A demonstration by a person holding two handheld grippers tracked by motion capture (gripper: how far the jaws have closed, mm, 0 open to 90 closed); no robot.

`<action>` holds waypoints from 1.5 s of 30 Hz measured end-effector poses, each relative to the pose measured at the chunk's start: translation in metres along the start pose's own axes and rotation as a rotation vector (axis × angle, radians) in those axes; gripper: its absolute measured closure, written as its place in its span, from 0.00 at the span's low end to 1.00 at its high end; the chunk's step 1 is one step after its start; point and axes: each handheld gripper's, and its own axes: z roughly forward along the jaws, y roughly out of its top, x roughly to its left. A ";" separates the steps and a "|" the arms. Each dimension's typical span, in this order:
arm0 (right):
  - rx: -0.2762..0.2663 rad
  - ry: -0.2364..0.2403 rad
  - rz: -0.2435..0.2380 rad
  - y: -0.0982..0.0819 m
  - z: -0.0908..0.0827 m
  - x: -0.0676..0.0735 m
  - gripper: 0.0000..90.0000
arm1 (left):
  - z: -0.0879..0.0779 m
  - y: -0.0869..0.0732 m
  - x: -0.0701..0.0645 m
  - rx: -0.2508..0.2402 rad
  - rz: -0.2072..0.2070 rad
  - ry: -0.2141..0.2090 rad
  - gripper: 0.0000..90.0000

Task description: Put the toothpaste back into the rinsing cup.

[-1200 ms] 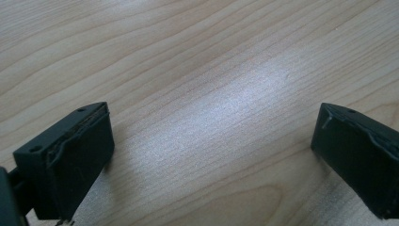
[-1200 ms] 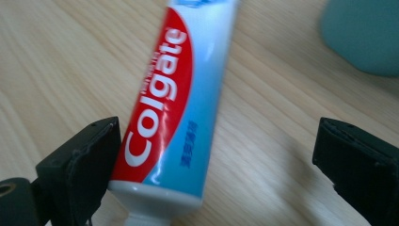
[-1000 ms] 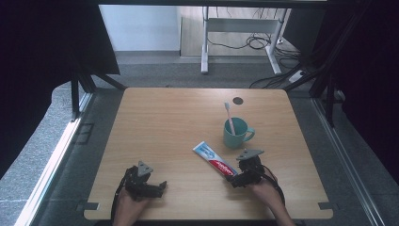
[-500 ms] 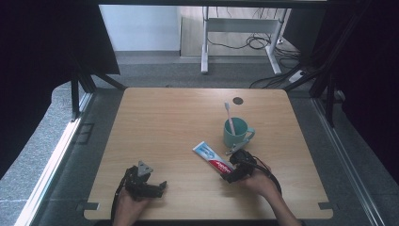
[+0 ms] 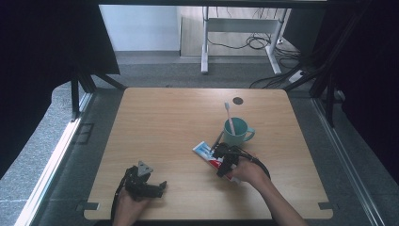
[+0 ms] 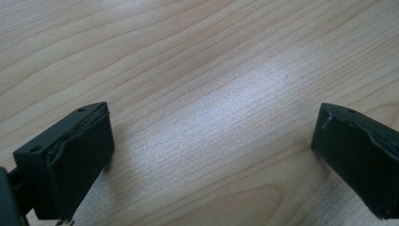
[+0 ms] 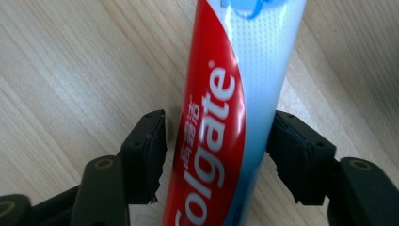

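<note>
A red, white and blue Colgate toothpaste tube lies flat on the wooden table, just left of a teal cup. My right gripper straddles the tube's middle; its jaws have just been closing with the tube between them. In the right gripper view one pad meets the tube's white edge, while the other stands a thin gap off the red side. My left gripper rests near the front left of the table, open wide over bare wood.
A pale toothbrush stands head-up in the teal cup. A small dark disc sits near the table's far edge. Bare wood stretches across the left and middle. Beyond the table are desk legs and cables on the floor.
My right hand has moved up and left from the tube's near end onto its middle, and its jaws have narrowed around the tube. The left hand has kept still.
</note>
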 end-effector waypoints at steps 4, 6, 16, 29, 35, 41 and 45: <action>0.044 -0.005 0.011 0.012 0.000 -0.001 0.48 | 0.000 0.000 0.000 0.000 0.003 0.000 0.00; 0.064 -0.002 0.012 0.016 0.000 -0.002 0.50 | 0.000 0.000 0.000 0.000 0.004 0.000 0.00; 0.143 0.019 0.031 0.027 0.004 -0.006 0.52 | 0.000 0.000 0.000 0.000 0.003 -0.001 0.00; 0.115 -0.008 -0.010 0.027 -0.005 -0.003 0.77 | 0.000 0.000 0.000 0.001 0.006 -0.002 0.00; 0.090 -0.011 -0.019 0.025 -0.006 -0.002 0.78 | 0.000 0.000 0.000 0.001 0.007 -0.003 0.00; 0.074 -0.015 -0.031 0.024 -0.006 -0.001 0.79 | 0.000 0.000 0.000 0.001 0.007 -0.003 0.00; 0.057 -0.014 -0.048 0.022 -0.007 0.000 0.79 | 0.000 0.000 0.000 0.001 0.007 -0.002 0.00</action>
